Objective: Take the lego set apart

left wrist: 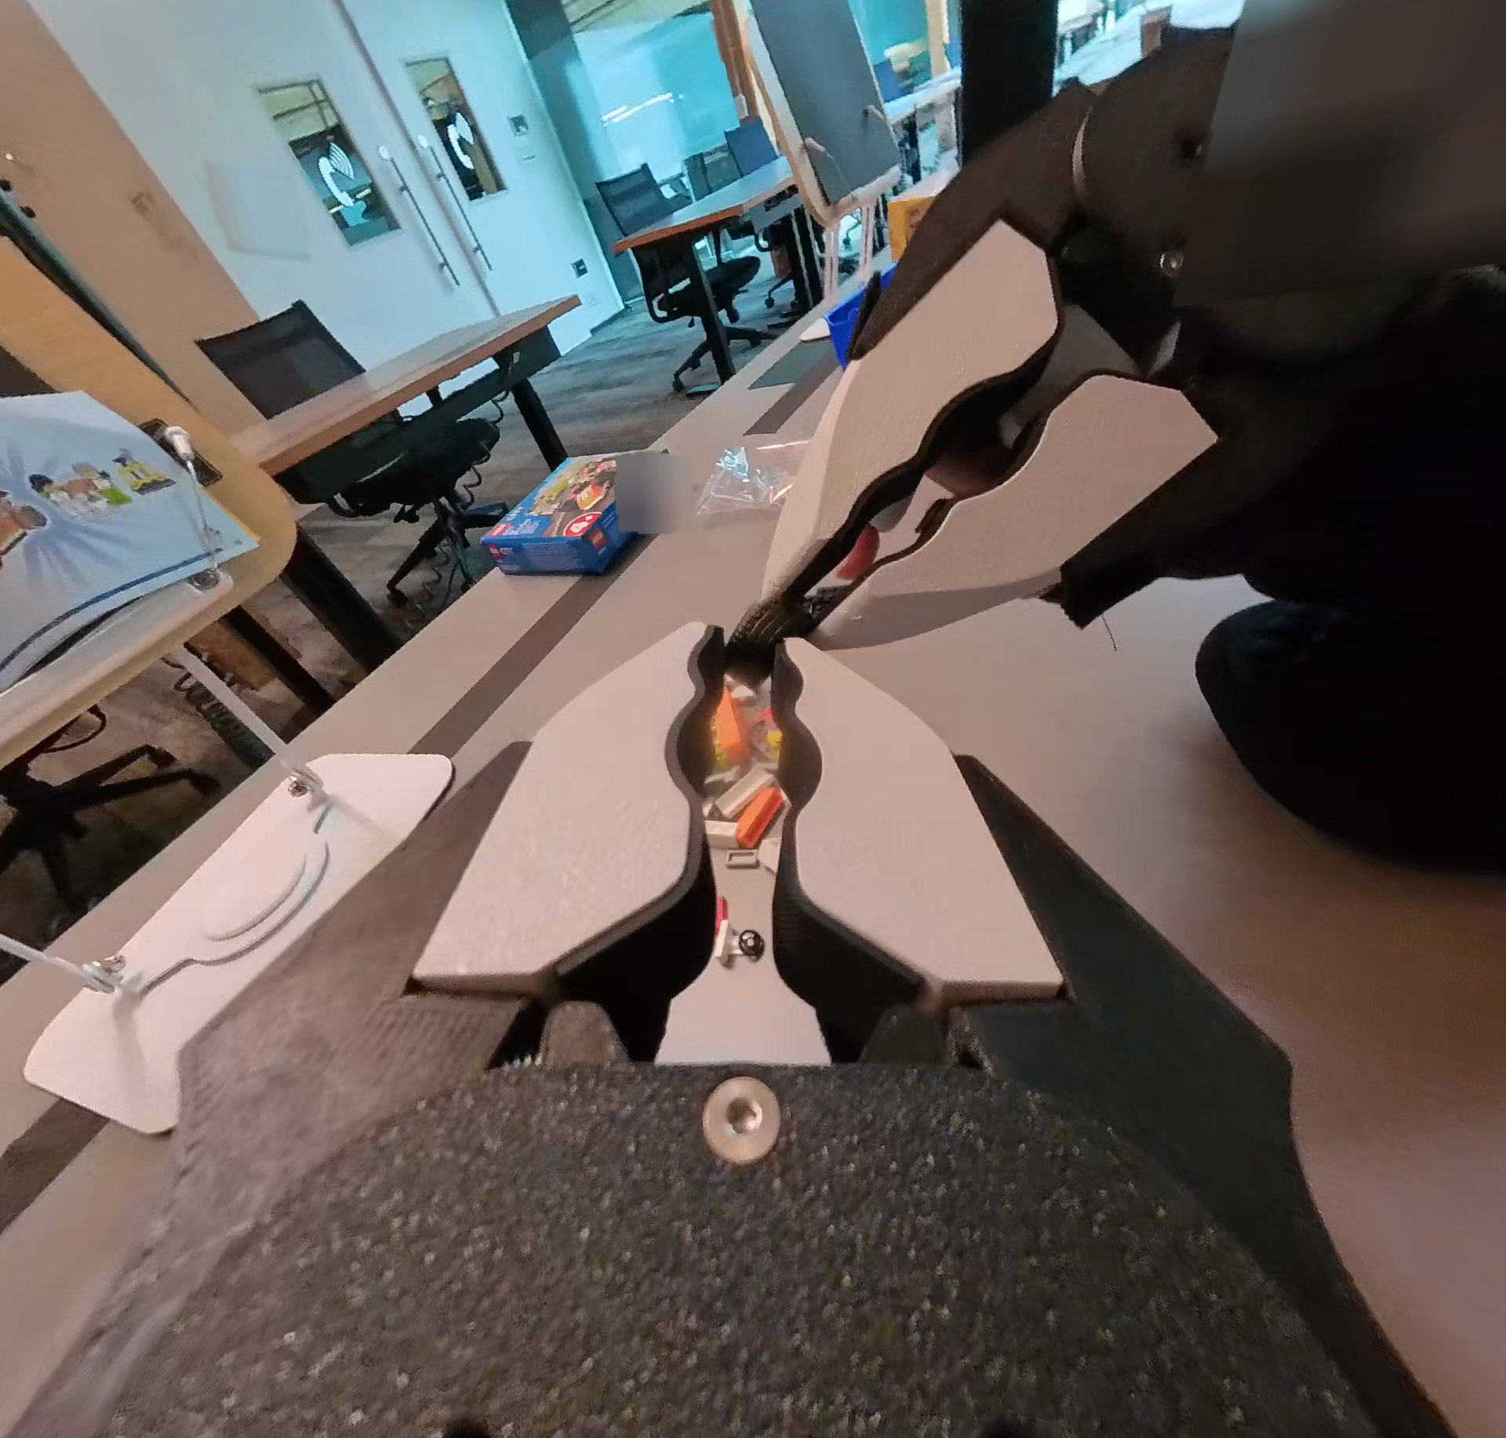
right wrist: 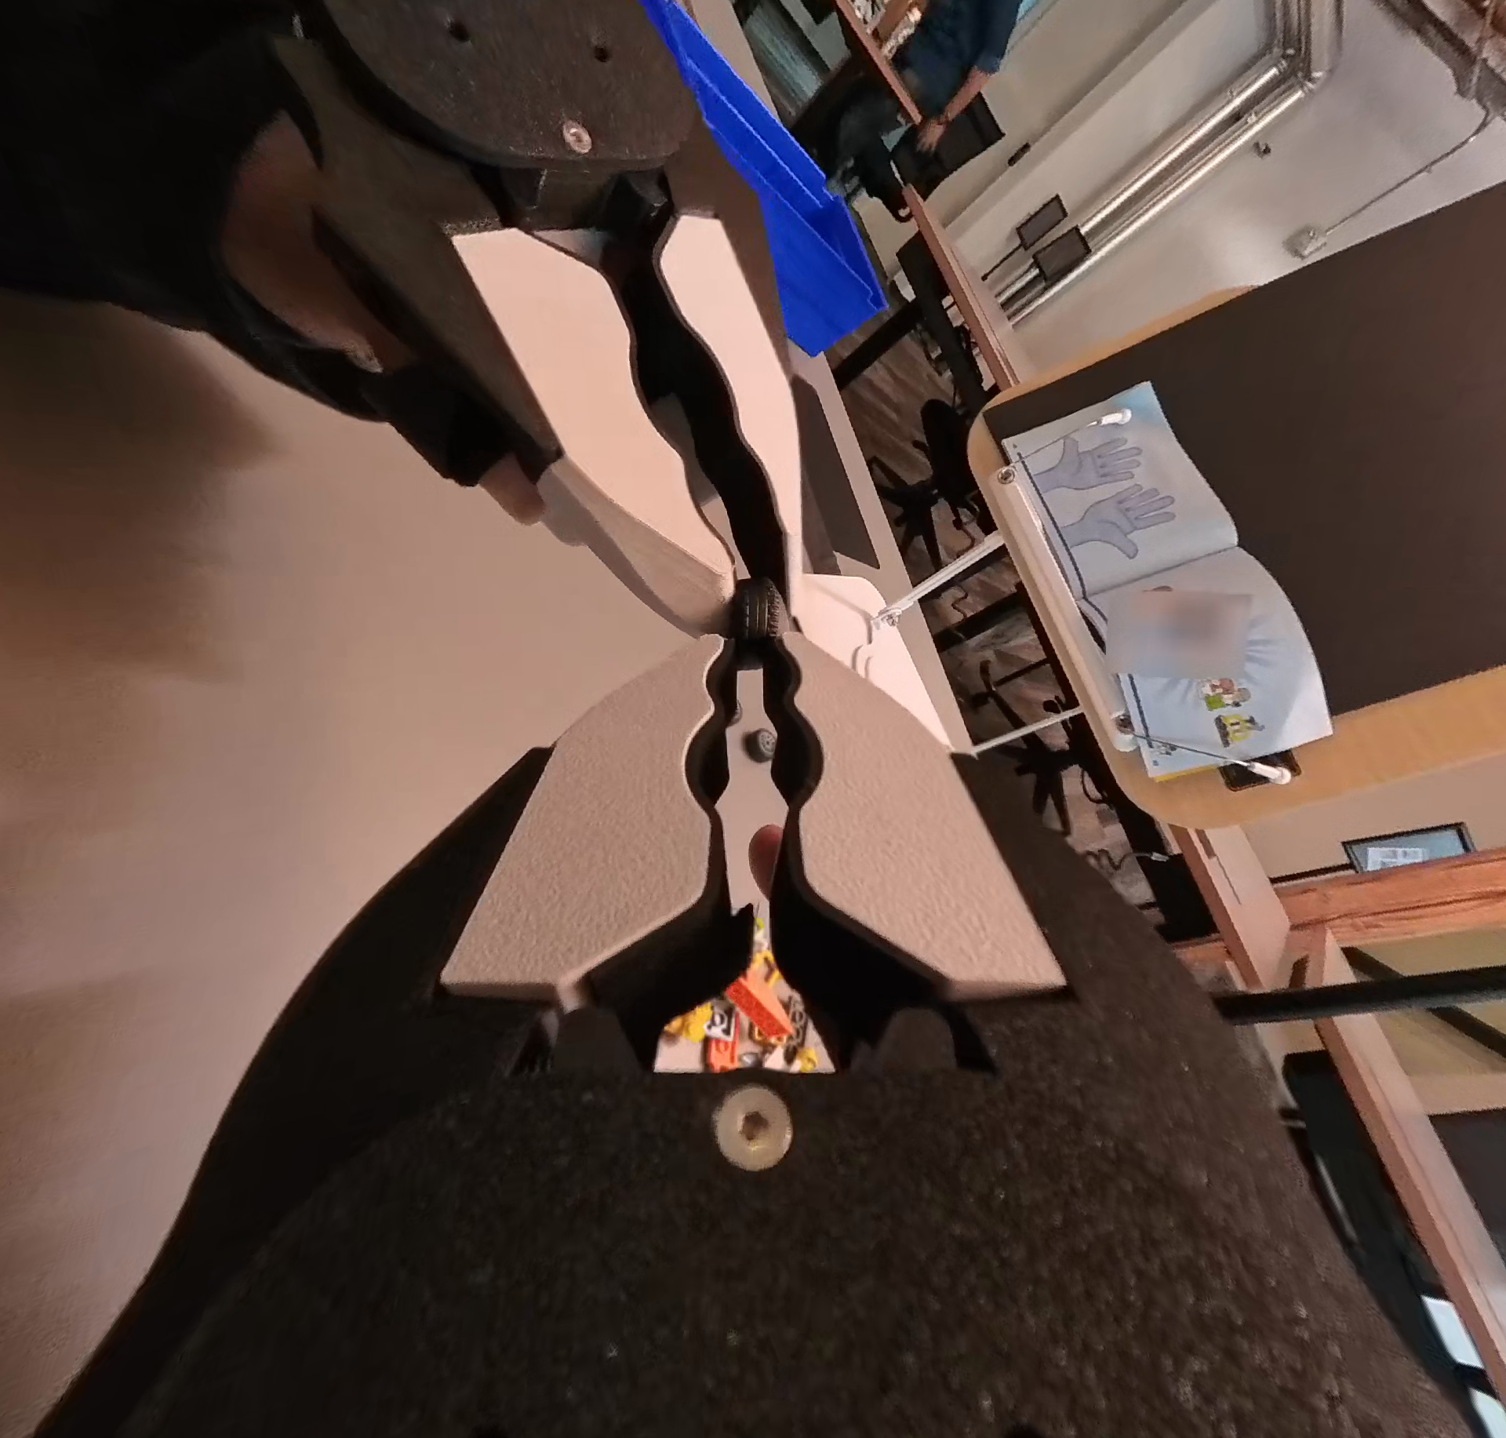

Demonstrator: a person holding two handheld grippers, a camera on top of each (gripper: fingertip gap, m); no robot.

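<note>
Gripper (right wrist: 750, 653) tips on tyre (right wrist: 759, 608)

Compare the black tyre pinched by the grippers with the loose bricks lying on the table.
The black tyre is clamped between left gripper and right gripper; the loose bricks lie untouched on the table. The tyre is round, treaded; the bricks blocky, orange and grey. Both are small Lego parts.

Open-plan office. Rows of wood-topped desks (left wrist: 424, 376) with black mesh task chairs (left wrist: 277, 355), carpeted floor, glass partition walls (left wrist: 652, 95) far back, double doors with long bar handles (left wrist: 444, 201). Long grey desk (left wrist: 1059, 787) near, blue plastic bins (right wrist: 766, 201) stacked at far end, exposed metal piping (right wrist: 1206, 144) on wall.
</note>
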